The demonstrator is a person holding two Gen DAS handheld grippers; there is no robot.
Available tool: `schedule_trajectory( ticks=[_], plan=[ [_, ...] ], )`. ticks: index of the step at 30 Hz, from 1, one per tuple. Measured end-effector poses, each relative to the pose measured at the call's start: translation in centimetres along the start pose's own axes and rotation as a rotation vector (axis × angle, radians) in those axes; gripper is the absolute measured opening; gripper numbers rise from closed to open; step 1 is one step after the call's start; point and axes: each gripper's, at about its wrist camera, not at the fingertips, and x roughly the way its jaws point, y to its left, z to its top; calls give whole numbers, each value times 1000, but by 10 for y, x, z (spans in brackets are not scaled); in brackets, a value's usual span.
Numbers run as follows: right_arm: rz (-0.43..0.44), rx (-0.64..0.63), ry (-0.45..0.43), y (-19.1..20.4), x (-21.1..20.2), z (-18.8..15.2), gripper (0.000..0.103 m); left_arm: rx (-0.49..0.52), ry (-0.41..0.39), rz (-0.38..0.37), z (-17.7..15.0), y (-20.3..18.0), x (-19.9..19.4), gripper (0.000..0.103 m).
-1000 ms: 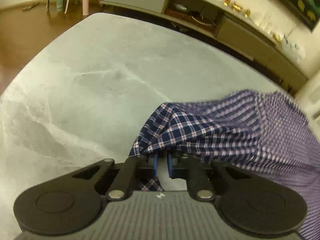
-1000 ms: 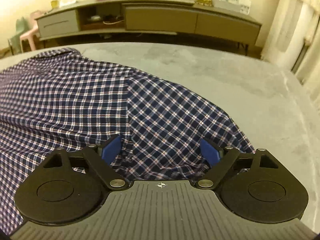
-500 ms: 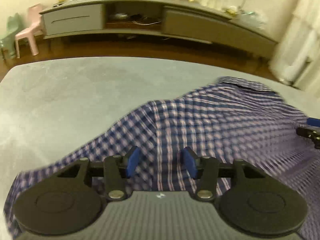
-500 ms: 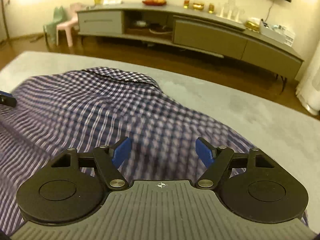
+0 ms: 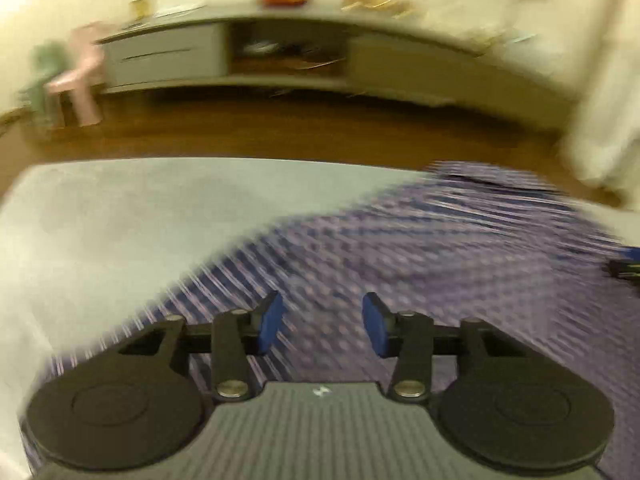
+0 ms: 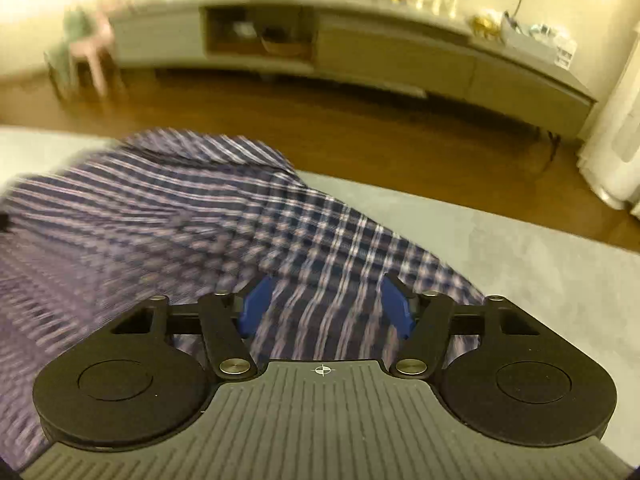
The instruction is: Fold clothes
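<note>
Your left tool point(image 5: 322, 322) is opening, nothing pinched; your right tool point(image 6: 326, 306) stands spread. The navy-and-white checked cotton shirt point(image 6: 192, 216) lies released on the grey worktop point(image 5: 120, 216), apparently for regripping.

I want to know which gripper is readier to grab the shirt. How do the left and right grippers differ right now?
The left gripper has the narrower gap, its jaws opening; the right gripper stands wider. The left hangs over the checked shirt near its left edge, the right near its right edge. Both are empty, blue-padded, above the cloth.
</note>
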Motion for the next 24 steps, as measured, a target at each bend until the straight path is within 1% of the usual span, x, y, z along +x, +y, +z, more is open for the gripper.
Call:
schedule_trajectory(
  ticks=[1,2,3,4,5,6,7,8,9,10,11,12,14,15,17,19,20,21,22,23,24],
  plan=[
    [45,1,-24,-6,-25,-19,80,8,-8,-58,-19,1,-21,55],
    [74,0,-36,-12,-46,-40,82,17,-7,-88,-39,3,-39,57],
    [77,-3,-19,-19,-62,-64,82,27,12,-64,-55,7,-51,57],
    [75,-6,12,-27,-74,-89,82,39,39,-19,-69,11,-61,57],
    [59,-13,42,-35,-84,-109,82,40,43,27,-81,17,-75,57],
    [24,-27,69,-42,-91,-125,80,0,14,53,-93,28,-93,59],
    [-22,-37,83,-48,-102,-137,79,-69,-22,54,-104,42,-113,63],
    [-70,-27,75,-51,-118,-142,79,-157,-55,38,-117,59,-132,74],
    [-82,13,49,-56,-138,-144,79,-254,-78,7,-130,77,-149,78],
    [-58,66,-3,-61,-163,-145,84,-325,-80,-15,-143,92,-158,78],
    [-19,113,-58,-62,-186,-148,88,-383,-66,-31,-156,106,-164,78],
    [16,149,-103,-59,-207,-152,92,-425,-50,-42,-165,117,-166,78],
    [65,181,-148,-43,-228,-162,94,-427,-5,-65,-175,116,-162,78],
    [93,185,-146,-28,-231,-170,94,-419,19,-78,-181,113,-160,78],
    [160,175,-108,-3,-229,-188,95,-373,55,-104,-186,101,-154,78],
    [187,125,-44,21,-225,-209,95,-319,68,-83,-191,82,-152,77],
    [182,82,-18,34,-220,-213,95,-294,64,-47,-193,74,-151,70],
    [167,33,-7,43,-215,-216,95,-269,40,22,-196,67,-151,50],
    [146,-6,0,47,-213,-219,95,-240,17,90,-196,61,-150,36],
    [123,-28,6,47,-210,-220,95,-211,15,118,-194,58,-149,10],
    [99,-50,13,47,-207,-222,95,-203,23,102,-192,61,-149,4]
  ],
)
